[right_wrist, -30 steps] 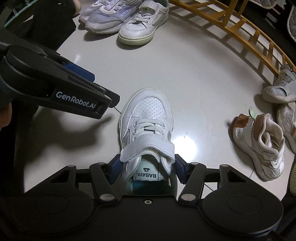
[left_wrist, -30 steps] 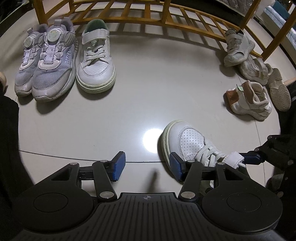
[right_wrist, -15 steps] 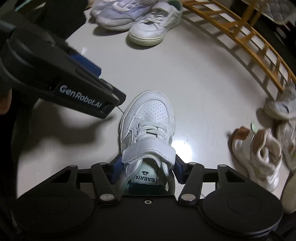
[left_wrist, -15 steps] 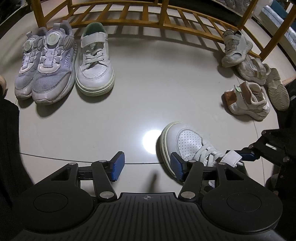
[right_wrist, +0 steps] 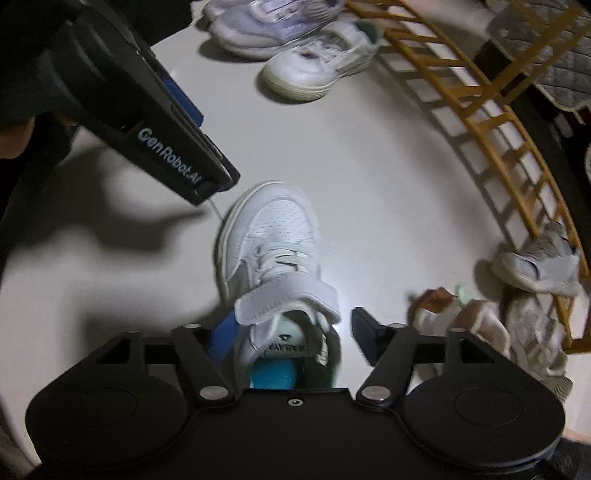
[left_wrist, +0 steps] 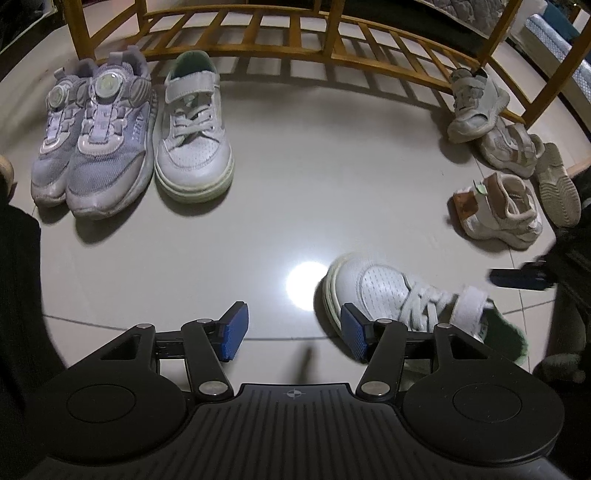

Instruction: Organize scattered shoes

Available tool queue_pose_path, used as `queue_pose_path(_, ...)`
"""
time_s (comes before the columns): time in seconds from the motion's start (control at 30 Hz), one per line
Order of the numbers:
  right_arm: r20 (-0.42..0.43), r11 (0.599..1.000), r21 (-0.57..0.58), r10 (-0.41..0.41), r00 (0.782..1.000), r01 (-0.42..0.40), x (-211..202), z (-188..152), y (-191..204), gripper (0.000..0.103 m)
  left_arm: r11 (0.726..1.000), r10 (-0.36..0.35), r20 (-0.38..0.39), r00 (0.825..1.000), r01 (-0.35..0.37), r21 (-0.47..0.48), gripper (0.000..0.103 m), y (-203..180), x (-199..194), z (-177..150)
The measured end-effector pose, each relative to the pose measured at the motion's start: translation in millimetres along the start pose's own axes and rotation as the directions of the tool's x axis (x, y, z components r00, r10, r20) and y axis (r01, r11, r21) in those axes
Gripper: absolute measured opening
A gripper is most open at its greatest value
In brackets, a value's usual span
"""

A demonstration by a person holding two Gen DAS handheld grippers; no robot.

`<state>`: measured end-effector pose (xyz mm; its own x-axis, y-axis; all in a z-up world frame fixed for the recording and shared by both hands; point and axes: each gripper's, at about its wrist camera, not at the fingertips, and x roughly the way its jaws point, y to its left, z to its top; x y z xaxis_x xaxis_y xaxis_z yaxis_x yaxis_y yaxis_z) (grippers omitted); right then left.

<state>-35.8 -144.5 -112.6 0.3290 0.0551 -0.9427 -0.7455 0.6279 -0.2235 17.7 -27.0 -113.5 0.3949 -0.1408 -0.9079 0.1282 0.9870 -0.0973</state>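
A white strap sneaker (right_wrist: 273,258) lies on the tile floor, toe pointing away, heel between the fingers of my right gripper (right_wrist: 291,332). The jaws stand apart around the heel; the right finger (right_wrist: 364,332) is clear of the shoe. In the left wrist view the same sneaker (left_wrist: 384,291) lies just right of my left gripper (left_wrist: 291,328), which is open and empty above the floor. Its matching white sneaker (left_wrist: 192,136) stands beside a lavender pair (left_wrist: 92,140) at the far left by the wooden rack (left_wrist: 295,33).
Several beige and white shoes (left_wrist: 498,206) lie scattered at the right near the rack's leg (left_wrist: 554,62); they also show in the right wrist view (right_wrist: 517,306). The left gripper's body (right_wrist: 147,122) hangs over the floor left of the sneaker. A dark trouser leg fills the left edge.
My right gripper's jaws have opened off the white sneaker's heel and the view has swung right. The left gripper has barely moved.
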Motion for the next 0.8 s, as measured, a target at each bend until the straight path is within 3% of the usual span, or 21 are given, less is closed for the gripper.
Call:
queue_pose_path(0.5, -0.117, 0.98, 0.196, 0.067, 0.991, -0.043, 3, -35, -28, 0.082, 1.0, -0.002, -0.01, 1.0, 0.003, 0.023, 0.057, -4, 30, 21)
queue_pose_path(0.8, -0.141, 0.974, 0.219, 0.083, 0.987, -0.051, 13, -44, -28, 0.082, 0.999, -0.027, -0.002, 1.0, 0.027, 0.043, 0.053, -4, 35, 19)
